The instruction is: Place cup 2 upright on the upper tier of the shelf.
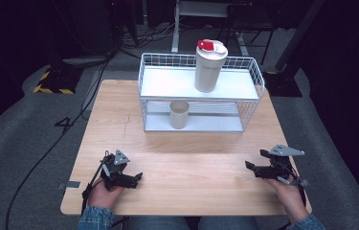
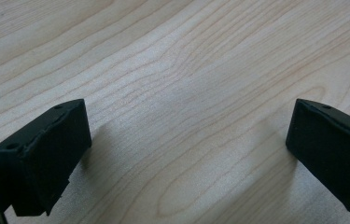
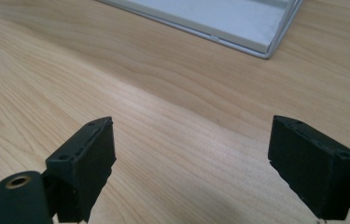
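Both the left gripper [image 1: 136,177] and the right gripper [image 1: 250,165] have their jaws spread and empty. The small cup [image 1: 179,114] looks light, hard and smooth, so pinch its rim.

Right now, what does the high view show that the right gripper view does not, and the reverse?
High view adds: a lidded tumbler on the wire rack's top shelf, a cup on the lower shelf, the left gripper. Right gripper view adds: fine wood grain between the right gripper's open jaws. Shared: the wooden table, the rack's base corner.
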Tool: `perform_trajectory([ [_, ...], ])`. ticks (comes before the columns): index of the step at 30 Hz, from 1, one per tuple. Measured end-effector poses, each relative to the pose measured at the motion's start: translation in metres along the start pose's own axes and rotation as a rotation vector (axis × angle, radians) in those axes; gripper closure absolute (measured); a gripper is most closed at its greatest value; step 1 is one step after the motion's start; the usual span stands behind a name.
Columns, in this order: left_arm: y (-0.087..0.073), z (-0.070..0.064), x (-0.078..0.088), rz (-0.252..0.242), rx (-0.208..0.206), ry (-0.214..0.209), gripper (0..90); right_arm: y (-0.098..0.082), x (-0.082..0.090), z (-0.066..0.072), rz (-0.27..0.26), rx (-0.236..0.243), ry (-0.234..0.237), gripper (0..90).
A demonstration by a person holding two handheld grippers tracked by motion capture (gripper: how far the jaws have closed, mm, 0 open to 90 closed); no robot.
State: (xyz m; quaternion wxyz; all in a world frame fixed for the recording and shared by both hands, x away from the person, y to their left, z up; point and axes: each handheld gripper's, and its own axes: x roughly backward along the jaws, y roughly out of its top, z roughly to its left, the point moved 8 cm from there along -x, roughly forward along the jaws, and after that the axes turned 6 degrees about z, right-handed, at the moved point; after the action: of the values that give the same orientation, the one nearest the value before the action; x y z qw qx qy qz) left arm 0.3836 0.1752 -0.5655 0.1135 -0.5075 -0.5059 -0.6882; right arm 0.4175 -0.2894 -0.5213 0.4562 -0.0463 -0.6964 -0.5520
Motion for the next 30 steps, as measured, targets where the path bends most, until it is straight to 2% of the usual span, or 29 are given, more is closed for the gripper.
perform_trajectory([
  [7, 0.0, 0.0, 0.0, 0.001, -0.004, 0.001, 0.6, -0.015, -0.01, 0.002, 0.038, 0.008, -0.022, 15.0],
  [12, 0.0, 0.0, 0.0, 0.0, 0.0, 0.0, 0.6, -0.02, -0.015, 0.001, 0.058, -0.004, -0.036, 14.8],
  [15, 0.0, 0.0, 0.0, 0.001, -0.003, 0.001, 0.6, -0.024, -0.019, -0.002, 0.084, -0.011, -0.046, 14.9],
  [17, 0.0, 0.0, 0.0, 0.001, -0.004, 0.001, 0.6, -0.027, -0.023, -0.002, 0.115, -0.019, -0.036, 14.1],
  [20, 0.0, 0.0, 0.0, 0.0, -0.003, 0.001, 0.6, -0.027, -0.025, -0.004, 0.114, -0.013, -0.057, 12.9],
  [22, 0.0, 0.0, 0.0, 0.0, -0.003, 0.001, 0.6, -0.027, -0.027, -0.004, 0.1, -0.011, -0.059, 11.0],
  [30, 0.0, 0.0, 0.0, 0.0, 0.0, 0.0, 0.6, -0.028, -0.027, -0.005, 0.109, -0.022, -0.069, 7.6],
])
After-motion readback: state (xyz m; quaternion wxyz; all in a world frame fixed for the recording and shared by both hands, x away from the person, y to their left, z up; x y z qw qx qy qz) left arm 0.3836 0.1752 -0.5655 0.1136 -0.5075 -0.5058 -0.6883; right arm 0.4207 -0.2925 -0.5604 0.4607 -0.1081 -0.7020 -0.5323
